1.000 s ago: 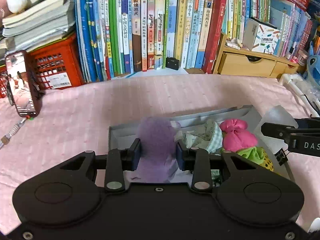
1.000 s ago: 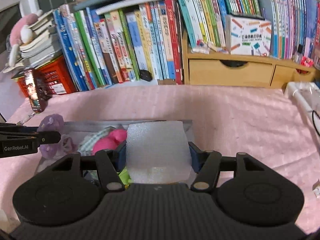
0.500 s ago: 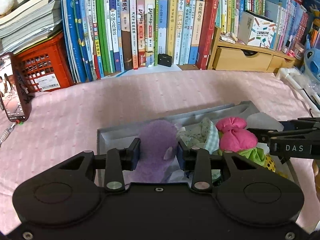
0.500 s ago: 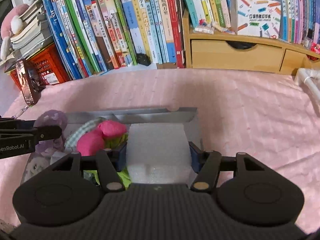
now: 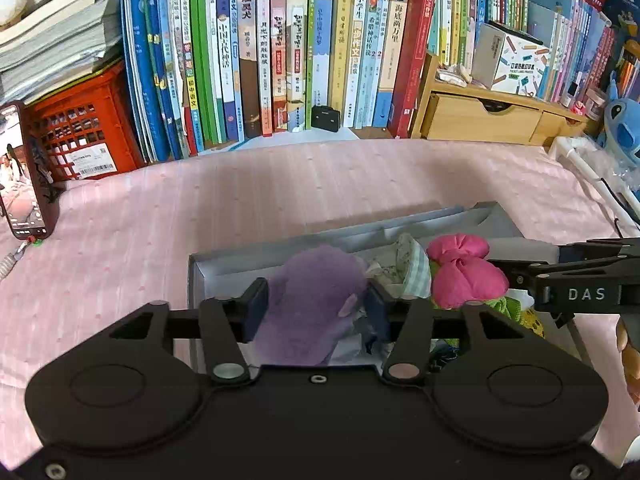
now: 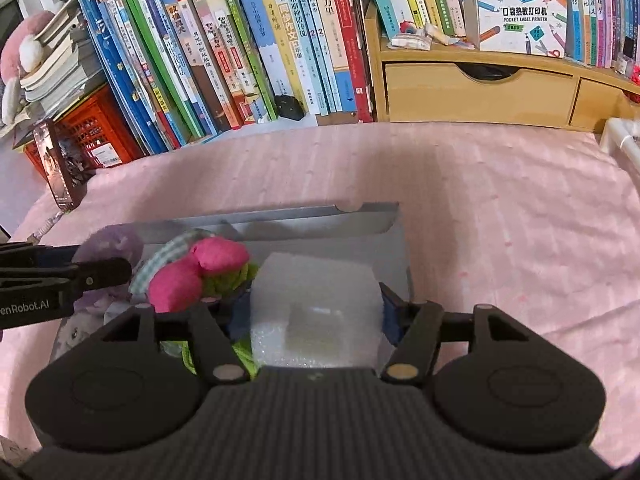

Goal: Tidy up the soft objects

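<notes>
On your left wrist view, your left gripper is closed on the purple plush, pads pressed into its flanks, and the plush hangs over the left end of the grey box, just above the floor there; beside it to the right lie the checked cloth, the pink pouch and a green item, already in the box, with your right gripper's finger crossing in from the right edge. The move turns on this: the plush sits straight below and ahead of your tongs with free box floor to its left, so I judge a short drop and release is all it needs. On your right wrist view, your right gripper clamps the white foam block across its width, its long axis running forward along the fingers, held over the right end of the box, with the pink pouch just left of it and the box wall close on the right; keep it clear of that wall as you lower
</notes>
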`<state>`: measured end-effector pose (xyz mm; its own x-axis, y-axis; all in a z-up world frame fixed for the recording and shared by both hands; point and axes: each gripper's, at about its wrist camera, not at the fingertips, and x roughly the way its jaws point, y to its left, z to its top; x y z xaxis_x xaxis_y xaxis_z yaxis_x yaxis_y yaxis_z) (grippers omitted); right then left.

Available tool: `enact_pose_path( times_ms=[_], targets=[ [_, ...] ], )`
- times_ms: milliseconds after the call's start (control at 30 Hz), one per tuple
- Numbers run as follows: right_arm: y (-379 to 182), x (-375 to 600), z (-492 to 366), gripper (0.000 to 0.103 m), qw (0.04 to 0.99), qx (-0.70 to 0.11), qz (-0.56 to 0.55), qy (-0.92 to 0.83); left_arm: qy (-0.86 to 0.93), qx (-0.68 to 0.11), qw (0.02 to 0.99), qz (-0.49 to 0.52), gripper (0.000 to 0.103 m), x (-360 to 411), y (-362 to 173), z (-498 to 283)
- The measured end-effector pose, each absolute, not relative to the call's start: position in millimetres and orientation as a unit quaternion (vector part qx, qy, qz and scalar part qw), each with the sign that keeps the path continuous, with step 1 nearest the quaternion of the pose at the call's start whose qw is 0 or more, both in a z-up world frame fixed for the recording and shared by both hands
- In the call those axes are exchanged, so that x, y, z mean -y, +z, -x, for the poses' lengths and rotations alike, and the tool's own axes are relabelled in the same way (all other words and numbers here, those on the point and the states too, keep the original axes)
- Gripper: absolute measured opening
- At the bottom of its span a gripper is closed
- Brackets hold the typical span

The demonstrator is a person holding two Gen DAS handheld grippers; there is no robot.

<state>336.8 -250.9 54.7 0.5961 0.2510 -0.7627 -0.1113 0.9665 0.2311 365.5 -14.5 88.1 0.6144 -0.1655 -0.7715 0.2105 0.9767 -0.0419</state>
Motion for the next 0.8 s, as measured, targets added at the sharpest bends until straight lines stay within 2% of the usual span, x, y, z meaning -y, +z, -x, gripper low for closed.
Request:
enact_pose_path(
  times_ms=[133, 400, 800],
  targets=[
    [61, 251, -333, 0.08, 0.892, -0.431, -0.082, 0.106, -0.101, -0.412, 0.905, -0.036, 0.068, 16, 95, -359],
    [81, 256, -313, 0.084, 0.902, -0.406, -0.082, 0.123, -0.106, -0.374, 0.921, -0.037, 0.079, 11, 118, -325],
    [124, 257, -222, 0.089, 0.944, -0.292, -0.034, 0.147, -0.133, -0.32, 0.937, -0.036, 0.082, 1, 146, -244]
  ],
)
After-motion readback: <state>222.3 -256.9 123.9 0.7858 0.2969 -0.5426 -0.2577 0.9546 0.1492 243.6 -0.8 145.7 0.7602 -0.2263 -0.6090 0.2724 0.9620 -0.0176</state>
